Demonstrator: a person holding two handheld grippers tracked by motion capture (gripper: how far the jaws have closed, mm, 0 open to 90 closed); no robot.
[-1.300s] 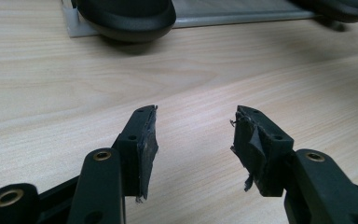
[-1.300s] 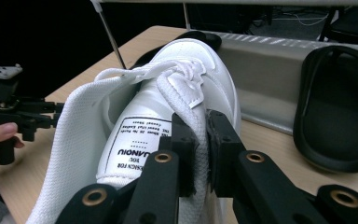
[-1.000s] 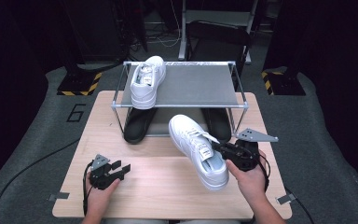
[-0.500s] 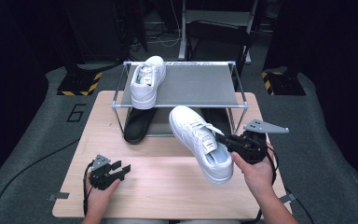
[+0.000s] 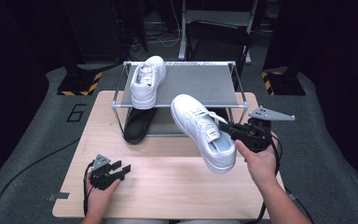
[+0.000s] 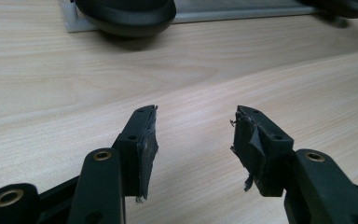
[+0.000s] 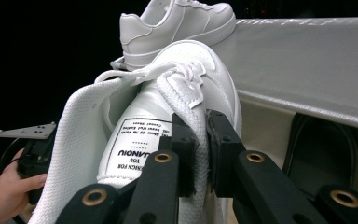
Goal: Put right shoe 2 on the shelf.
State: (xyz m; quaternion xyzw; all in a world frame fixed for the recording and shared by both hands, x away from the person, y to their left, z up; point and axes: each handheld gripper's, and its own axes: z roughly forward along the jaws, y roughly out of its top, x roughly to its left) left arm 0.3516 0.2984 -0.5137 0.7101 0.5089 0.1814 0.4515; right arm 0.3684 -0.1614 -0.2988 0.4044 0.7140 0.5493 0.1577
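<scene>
Dark floor is surrounding the wooden table (image 5: pixel 168 182), and we are carrying the white sneaker (image 5: pixel 203 133) toward the rack (image 5: pixel 186 81) with the right gripper (image 5: pixel 233 132) pinching its tongue — lifted off the table, toe pointing far. We are aiming right of the shelved sneaker (image 5: pixel 147 81), keeping it level, while the left gripper (image 5: pixel 121 170) is resting spread at near left

Left hand-held gripper (image 5: pixel 121 169) low, jaws apart; right hand-held gripper (image 5: pixel 227 129) raised, clamped

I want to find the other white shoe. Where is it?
High view: the other white shoe sits on the rack's top shelf, left end, above a black shoe.
</scene>
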